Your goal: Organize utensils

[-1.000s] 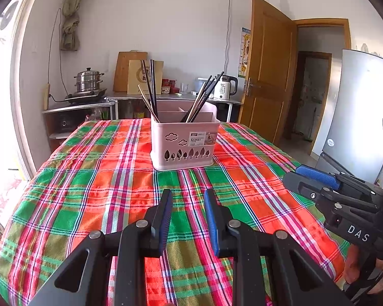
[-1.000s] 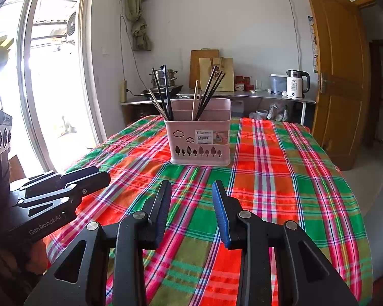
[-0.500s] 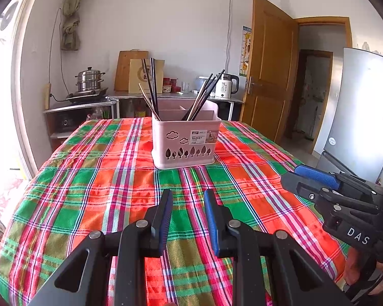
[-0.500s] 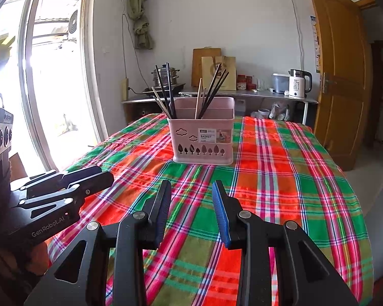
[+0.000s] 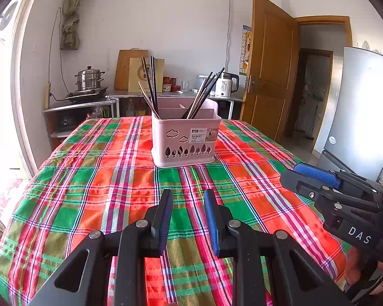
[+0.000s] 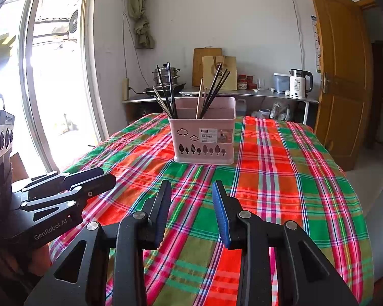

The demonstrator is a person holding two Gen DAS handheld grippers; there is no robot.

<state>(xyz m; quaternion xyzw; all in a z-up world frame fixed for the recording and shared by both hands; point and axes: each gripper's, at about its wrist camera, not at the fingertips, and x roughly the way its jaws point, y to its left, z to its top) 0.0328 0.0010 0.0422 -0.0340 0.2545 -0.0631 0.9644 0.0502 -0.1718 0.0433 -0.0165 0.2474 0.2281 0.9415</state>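
Observation:
A pink utensil basket point(image 5: 185, 137) stands upright on the plaid tablecloth point(image 5: 94, 178); it also shows in the right wrist view point(image 6: 204, 140). Black and wooden chopsticks point(image 5: 150, 84) lean in its left compartment, and more chopsticks point(image 5: 204, 94) lean in its right one. My left gripper point(image 5: 187, 199) is open and empty above the cloth, short of the basket. My right gripper point(image 6: 191, 191) is open and empty, also short of the basket. The right gripper shows at the right of the left wrist view point(image 5: 306, 176), and the left gripper at the left of the right wrist view point(image 6: 97, 178).
A counter point(image 5: 171, 97) behind the table holds a steamer pot point(image 5: 89, 79), cutting boards point(image 5: 130, 68) and a white kettle point(image 5: 226, 85). A wooden door point(image 5: 270, 71) and a fridge point(image 5: 362, 107) stand to the right. A bright window point(image 6: 51, 76) is at the left.
Both grippers have tilted down slightly, so the basket sits a little higher in both views. Both stay open and empty.

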